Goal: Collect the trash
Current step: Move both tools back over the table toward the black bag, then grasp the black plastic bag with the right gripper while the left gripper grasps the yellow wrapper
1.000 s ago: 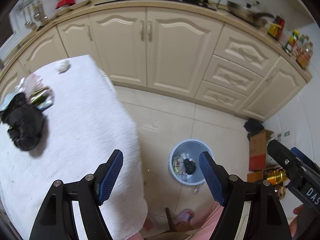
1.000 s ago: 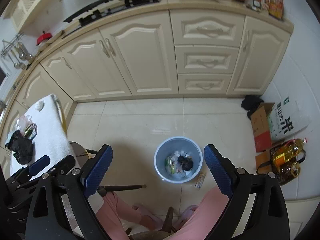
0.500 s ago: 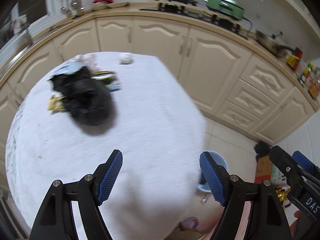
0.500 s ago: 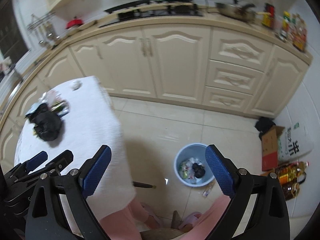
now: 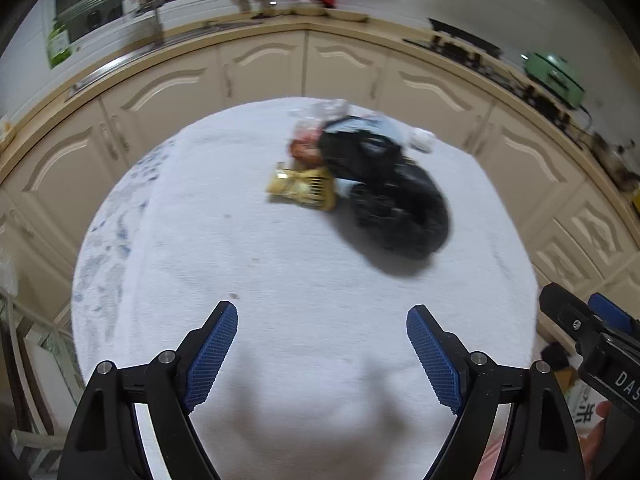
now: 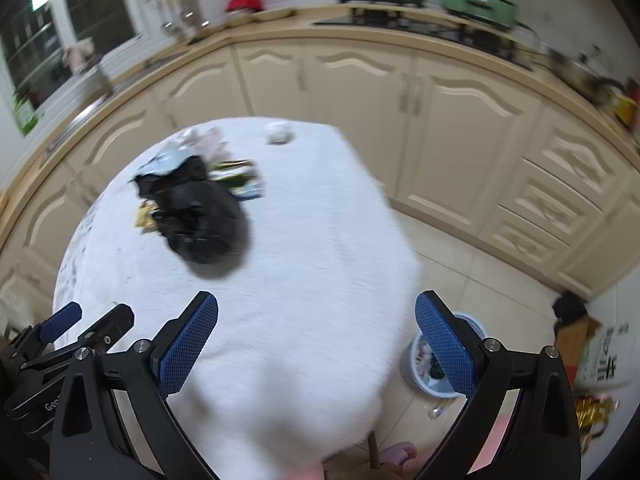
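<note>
On the white table [image 5: 304, 280], crumpled black trash [image 5: 394, 196]; both grippers' fingers [image 5: 212, 354] spread, empty.

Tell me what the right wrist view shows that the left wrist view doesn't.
Only the right wrist view shows the blue bin on the floor beside the table, with trash already in it, partly behind a finger of the right gripper.

Only the left wrist view shows the gold wrapper in full, lying against the black bag.

Both show the white table, the black bag, the white crumpled wad near the far edge, the cream cabinets, and both grippers, including the left gripper, open and empty.
</note>
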Tool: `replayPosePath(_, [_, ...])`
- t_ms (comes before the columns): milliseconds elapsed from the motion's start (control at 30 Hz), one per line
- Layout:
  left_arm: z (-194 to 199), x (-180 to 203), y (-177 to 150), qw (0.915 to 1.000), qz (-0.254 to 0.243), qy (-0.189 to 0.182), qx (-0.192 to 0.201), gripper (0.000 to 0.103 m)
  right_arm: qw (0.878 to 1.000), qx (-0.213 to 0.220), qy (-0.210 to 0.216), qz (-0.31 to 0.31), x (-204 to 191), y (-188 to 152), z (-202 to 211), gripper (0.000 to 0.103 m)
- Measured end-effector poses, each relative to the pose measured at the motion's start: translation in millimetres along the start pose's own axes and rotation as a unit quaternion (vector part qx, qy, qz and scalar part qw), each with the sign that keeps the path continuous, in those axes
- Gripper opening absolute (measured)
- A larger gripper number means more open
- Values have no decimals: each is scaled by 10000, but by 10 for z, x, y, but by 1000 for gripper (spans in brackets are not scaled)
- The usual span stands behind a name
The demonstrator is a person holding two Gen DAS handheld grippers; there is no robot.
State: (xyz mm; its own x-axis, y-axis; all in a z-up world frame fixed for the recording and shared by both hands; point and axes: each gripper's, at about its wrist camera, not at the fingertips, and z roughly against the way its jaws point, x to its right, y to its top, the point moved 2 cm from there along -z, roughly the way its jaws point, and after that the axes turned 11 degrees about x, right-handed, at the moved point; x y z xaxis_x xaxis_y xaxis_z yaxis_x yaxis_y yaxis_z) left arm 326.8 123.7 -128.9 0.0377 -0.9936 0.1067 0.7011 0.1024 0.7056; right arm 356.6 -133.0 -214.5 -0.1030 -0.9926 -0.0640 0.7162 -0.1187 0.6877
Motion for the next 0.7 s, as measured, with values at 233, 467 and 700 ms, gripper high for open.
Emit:
replayPosePath(233, [-94, -409, 134, 9990, 423, 67, -102, 83, 9978, -365, 422, 364, -479, 93, -380, 101])
replayPosePath(467, [-383, -760, 349, 9977, 606, 185, -258, 83, 9943, -551, 396, 818, -886, 240, -812, 101])
replayPosePath(700, [-751, -787, 535, 9965, 649, 35, -522, 83, 9889, -886, 441, 1110, -1148, 285, -1328, 98])
